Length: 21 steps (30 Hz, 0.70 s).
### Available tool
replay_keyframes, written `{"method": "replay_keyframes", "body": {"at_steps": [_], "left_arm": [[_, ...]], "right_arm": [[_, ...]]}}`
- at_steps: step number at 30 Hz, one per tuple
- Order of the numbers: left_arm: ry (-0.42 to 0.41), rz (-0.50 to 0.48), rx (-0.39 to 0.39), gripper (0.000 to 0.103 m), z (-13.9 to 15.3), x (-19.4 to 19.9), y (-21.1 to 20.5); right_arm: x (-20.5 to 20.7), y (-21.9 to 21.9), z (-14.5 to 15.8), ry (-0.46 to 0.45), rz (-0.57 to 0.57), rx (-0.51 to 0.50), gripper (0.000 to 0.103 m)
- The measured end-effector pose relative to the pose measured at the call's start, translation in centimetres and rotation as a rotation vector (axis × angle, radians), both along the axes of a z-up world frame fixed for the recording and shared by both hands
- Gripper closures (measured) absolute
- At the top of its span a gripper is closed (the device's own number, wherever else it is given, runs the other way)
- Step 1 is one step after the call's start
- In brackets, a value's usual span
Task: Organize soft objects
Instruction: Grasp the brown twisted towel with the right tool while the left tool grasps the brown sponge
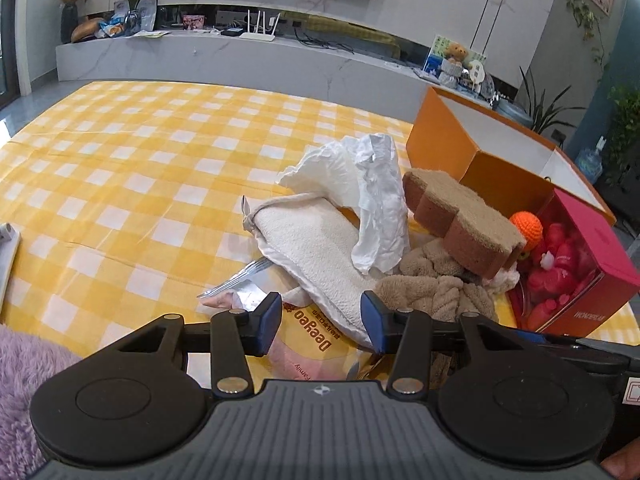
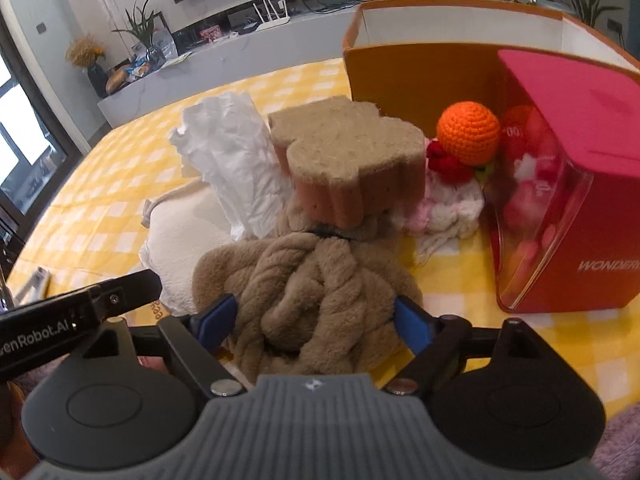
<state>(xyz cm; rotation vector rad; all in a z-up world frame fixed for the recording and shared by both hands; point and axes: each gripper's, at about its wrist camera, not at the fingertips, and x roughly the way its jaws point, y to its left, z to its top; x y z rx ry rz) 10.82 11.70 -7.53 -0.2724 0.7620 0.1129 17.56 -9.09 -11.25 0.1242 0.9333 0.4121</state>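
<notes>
A pile of soft things lies on the yellow checked cloth (image 1: pixel 120 168): a cream terry pad (image 1: pixel 316 248), a crumpled white sheet (image 1: pixel 372 192), a brown sponge (image 1: pixel 464 216), a tan knotted plush towel (image 2: pixel 316 296) and an orange crochet ball (image 2: pixel 468 128). My left gripper (image 1: pixel 320 316) is open, its jaws either side of the near end of the cream pad, above a pink packet (image 1: pixel 312 340). My right gripper (image 2: pixel 312 320) is open, its fingers flanking the tan towel, not visibly squeezing it. The sponge (image 2: pixel 348 164) rests on the towel's far end.
An open orange box (image 1: pixel 472 136) stands at the back right. A red box (image 2: pixel 568 184) with a clear front stands beside the pile. A pink-white knitted cloth (image 2: pixel 448 208) lies under the ball. A purple fluffy fabric (image 1: pixel 20 392) is at the near left.
</notes>
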Motion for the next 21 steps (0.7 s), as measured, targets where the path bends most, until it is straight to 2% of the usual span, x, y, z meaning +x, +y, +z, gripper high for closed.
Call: {"method": "replay_keyframes", "body": {"at_steps": [7, 14, 17, 21], "left_arm": [[0.004, -0.004, -0.005, 0.048, -0.2, 0.2, -0.2], [0.029, -0.045, 0.038, 0.048, -0.5, 0.5, -1.4], [0.009, -0.065, 0.046, 0.048, -0.3, 0.2, -1.6], [-0.042, -0.119, 0.055, 0.048, 0.5, -0.7, -2.3]], "right_arm": [[0.0, 0.8, -0.7, -0.015, 0.020, -0.042, 0.017], [-0.6, 0.8, -0.6, -0.048, 0.083, -0.051, 0.051], [-0.8, 0.1, 0.1, -0.047, 0.084, -0.027, 0.059], [-2.1, -1.4, 1.5, -0.073, 0.103, -0.037, 0.063]]}}
